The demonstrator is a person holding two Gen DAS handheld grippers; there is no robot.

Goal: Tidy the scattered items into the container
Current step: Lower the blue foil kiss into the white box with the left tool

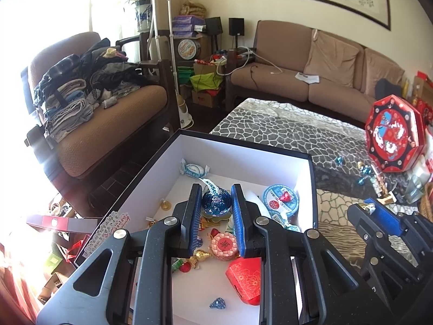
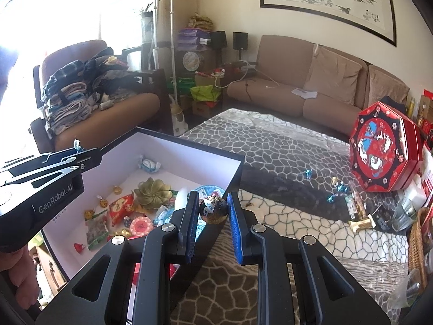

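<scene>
Left gripper (image 1: 216,203) pinches a blue foil chocolate (image 1: 216,202) over the white box (image 1: 243,154); right gripper (image 2: 212,208) pinches a gold-and-dark chocolate (image 2: 213,210) whose wrapper print is unreadable.

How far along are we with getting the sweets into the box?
Well underway. The white box already holds many wrapped sweets. In hand: the left tongs grip a blue foil chocolate over the box; the right tongs hold a gold-and-dark foil ball at the box's edge. Left: a few blue and gold candies on the patterned cloth.

Patterned table (image 2: 284,146), white box (image 2: 173,146), foil candies (image 2: 308,174), octagonal tin (image 2: 384,149)
</scene>
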